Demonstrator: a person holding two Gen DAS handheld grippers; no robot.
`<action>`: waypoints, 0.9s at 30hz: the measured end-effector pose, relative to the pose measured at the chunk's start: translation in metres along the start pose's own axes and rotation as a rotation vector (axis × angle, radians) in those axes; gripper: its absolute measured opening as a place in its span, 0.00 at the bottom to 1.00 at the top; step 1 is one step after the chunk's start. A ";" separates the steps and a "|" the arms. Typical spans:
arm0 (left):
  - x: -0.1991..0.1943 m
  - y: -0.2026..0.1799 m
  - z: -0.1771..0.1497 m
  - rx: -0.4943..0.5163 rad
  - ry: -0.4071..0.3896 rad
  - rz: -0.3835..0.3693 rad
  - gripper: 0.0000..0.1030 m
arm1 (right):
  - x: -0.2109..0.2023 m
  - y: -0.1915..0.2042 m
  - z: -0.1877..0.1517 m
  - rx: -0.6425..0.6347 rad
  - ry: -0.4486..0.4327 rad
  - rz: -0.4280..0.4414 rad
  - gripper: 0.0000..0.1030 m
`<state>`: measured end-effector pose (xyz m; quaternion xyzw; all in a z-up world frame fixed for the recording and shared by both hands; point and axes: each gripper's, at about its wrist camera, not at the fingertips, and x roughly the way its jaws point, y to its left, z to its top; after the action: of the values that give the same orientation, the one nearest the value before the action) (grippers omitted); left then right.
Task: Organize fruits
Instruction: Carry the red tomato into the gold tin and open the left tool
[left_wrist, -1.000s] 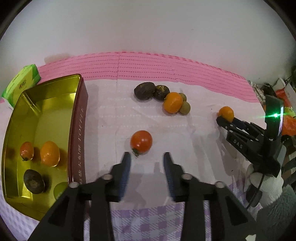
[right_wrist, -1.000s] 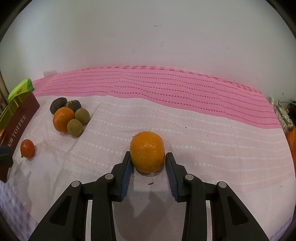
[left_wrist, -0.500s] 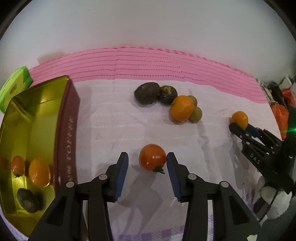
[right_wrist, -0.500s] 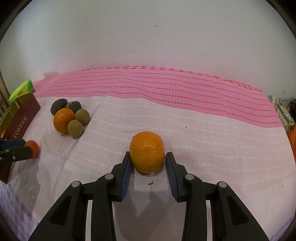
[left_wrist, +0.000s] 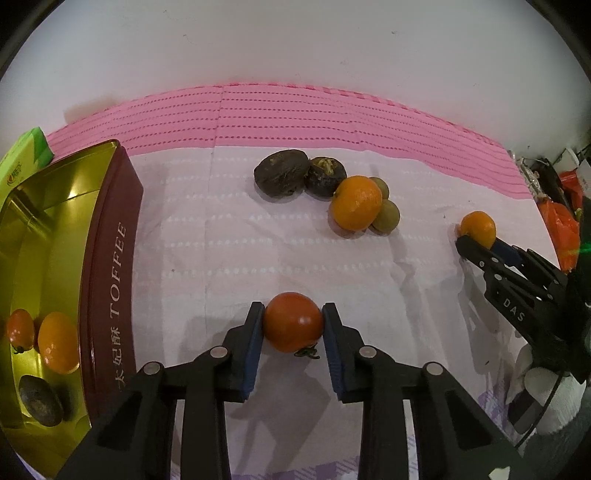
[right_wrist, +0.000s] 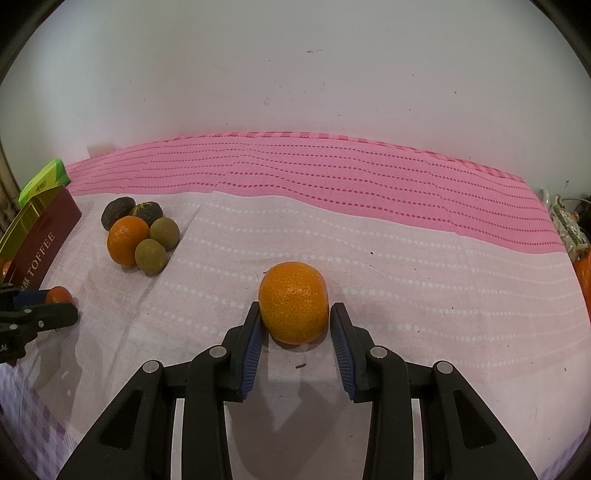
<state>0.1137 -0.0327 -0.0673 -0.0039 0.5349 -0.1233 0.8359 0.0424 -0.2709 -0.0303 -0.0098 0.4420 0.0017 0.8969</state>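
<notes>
My left gripper (left_wrist: 293, 314) is shut on a red tomato (left_wrist: 293, 321) that rests on the pale cloth, a blue pad pressing each side. In the right wrist view, an orange (right_wrist: 293, 301) sits on the cloth between the pads of my right gripper (right_wrist: 294, 314), which is shut on it. Further back lies a cluster: another orange (left_wrist: 355, 202), two dark fruits (left_wrist: 281, 172) and two small green-brown ones (left_wrist: 386, 217). The gold toffee tin (left_wrist: 107, 258) at the left holds a tomato (left_wrist: 20, 330), an orange (left_wrist: 57, 341) and a dark fruit (left_wrist: 38, 404).
A green box (left_wrist: 26, 162) lies behind the tin. Orange bags and small clutter (left_wrist: 565, 218) crowd the table's right edge. A white wall rises behind the pink striped cloth (right_wrist: 332, 177). My right gripper (left_wrist: 476, 236) reaches in from the right in the left wrist view.
My left gripper came down and forward around the tomato, then its jaws closed onto it. The right gripper and its orange have not moved.
</notes>
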 end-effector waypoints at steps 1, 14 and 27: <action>-0.001 0.001 -0.001 0.000 0.000 0.000 0.27 | 0.000 0.000 0.000 0.000 0.000 0.000 0.36; -0.026 0.001 -0.014 -0.013 -0.008 0.005 0.26 | 0.000 0.000 0.000 -0.001 0.000 -0.001 0.36; -0.080 0.021 -0.019 -0.013 -0.073 0.038 0.27 | 0.000 0.000 0.000 -0.001 -0.001 -0.001 0.36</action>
<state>0.0694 0.0065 -0.0066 -0.0037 0.5050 -0.1038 0.8569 0.0424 -0.2705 -0.0302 -0.0106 0.4417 0.0015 0.8971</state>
